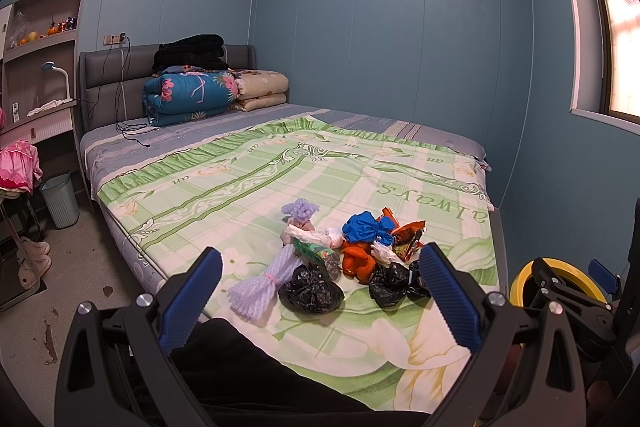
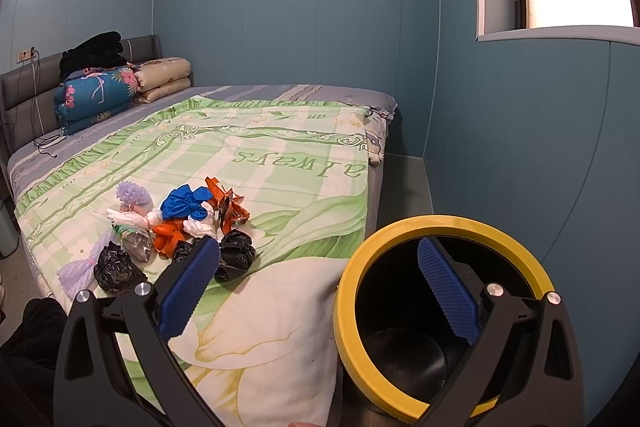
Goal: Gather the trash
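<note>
Both of my grippers, left (image 1: 318, 291) and right (image 2: 318, 285), are spread wide and hold nothing. I see the trash pile (image 1: 344, 259) lying on the green bedspread (image 1: 360, 179) near the bed's foot, with the yellow-rimmed bin (image 2: 440, 311) beside the bed under my right gripper.

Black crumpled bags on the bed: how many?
3: one black bag beside the lilac yarn, two touching, further right. More may hide under the pile.
</note>
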Demonstrator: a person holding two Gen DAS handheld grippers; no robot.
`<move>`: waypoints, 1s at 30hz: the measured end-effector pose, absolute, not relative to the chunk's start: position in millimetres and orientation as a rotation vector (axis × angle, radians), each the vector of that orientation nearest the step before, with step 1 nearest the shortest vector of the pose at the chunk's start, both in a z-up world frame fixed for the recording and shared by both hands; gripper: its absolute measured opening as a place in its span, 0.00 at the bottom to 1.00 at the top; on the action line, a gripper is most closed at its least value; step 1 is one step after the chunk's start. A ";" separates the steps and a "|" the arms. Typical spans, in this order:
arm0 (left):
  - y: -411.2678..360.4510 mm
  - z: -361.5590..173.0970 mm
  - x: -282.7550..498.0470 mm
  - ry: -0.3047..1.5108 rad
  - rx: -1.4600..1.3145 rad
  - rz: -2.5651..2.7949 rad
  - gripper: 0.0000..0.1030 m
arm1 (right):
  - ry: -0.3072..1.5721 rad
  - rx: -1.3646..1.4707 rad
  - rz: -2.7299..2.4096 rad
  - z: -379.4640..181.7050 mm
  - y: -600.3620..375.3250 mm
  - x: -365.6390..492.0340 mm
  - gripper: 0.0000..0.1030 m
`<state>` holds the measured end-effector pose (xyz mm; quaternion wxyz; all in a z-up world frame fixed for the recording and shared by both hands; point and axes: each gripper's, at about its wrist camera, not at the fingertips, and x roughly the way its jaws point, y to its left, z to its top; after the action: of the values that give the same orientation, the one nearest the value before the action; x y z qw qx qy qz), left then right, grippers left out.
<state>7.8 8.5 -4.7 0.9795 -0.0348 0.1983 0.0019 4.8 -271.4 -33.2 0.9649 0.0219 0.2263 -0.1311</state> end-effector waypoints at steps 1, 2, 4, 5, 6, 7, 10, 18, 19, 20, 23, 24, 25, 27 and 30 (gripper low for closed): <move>8.6 -4.8 7.9 0.399 -0.070 0.004 0.92 | 0.457 0.045 -0.265 -33.3 -271.1 4.2 0.92; 8.7 -4.9 8.1 0.400 -0.071 0.004 0.92 | 0.456 0.046 -0.266 -33.3 -271.1 3.8 0.92; 8.8 -5.0 8.2 0.400 -0.070 0.004 0.92 | 0.452 0.048 -0.267 -33.1 -271.0 2.8 0.92; 9.0 -6.4 7.7 0.400 -0.071 0.004 0.92 | 0.451 0.048 -0.269 -33.1 -270.7 2.8 0.92; 8.6 -8.2 7.0 0.400 -0.071 0.004 0.92 | 0.451 0.047 -0.270 -33.0 -270.5 3.5 0.92; 8.9 -9.1 6.8 0.400 -0.072 0.004 0.92 | 0.450 0.045 -0.271 -32.5 -270.7 4.8 0.92; 8.9 -9.4 7.3 0.405 -0.076 0.002 0.92 | 0.442 0.027 -0.280 -31.6 -270.7 8.6 0.92; 25.8 -20.1 22.4 0.448 -0.086 0.007 0.92 | 0.490 0.045 -0.224 -36.0 -277.8 45.6 0.92; 27.6 -20.9 26.4 0.458 -0.074 0.008 0.92 | 0.505 0.043 -0.198 -38.1 -276.7 54.6 0.92; 30.1 -22.5 32.1 0.473 -0.058 0.002 0.92 | 0.516 0.039 -0.182 -39.7 -274.8 60.9 0.92; 43.3 -32.2 50.1 0.539 -0.053 -0.057 0.92 | 0.546 0.025 -0.150 -45.4 -267.7 80.1 0.92; 47.7 -36.7 55.2 0.565 -0.056 -0.064 0.92 | 0.555 0.022 -0.140 -47.3 -265.6 85.6 0.92; 51.5 -39.6 59.9 0.587 -0.051 -0.065 0.92 | 0.572 0.023 -0.123 -50.0 -263.1 92.7 0.92; 56.7 -47.8 72.6 0.636 -0.018 -0.063 0.92 | 0.603 0.034 -0.095 -54.9 -259.7 103.7 0.92; 60.8 -62.0 87.8 0.697 0.070 -0.059 0.92 | 0.652 0.011 -0.047 -64.3 -249.2 122.1 0.92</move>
<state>87.8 60.8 -62.0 0.9388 0.0344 0.3416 -0.0290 122.1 -249.2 -64.3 0.9470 0.0053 0.3203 -0.0231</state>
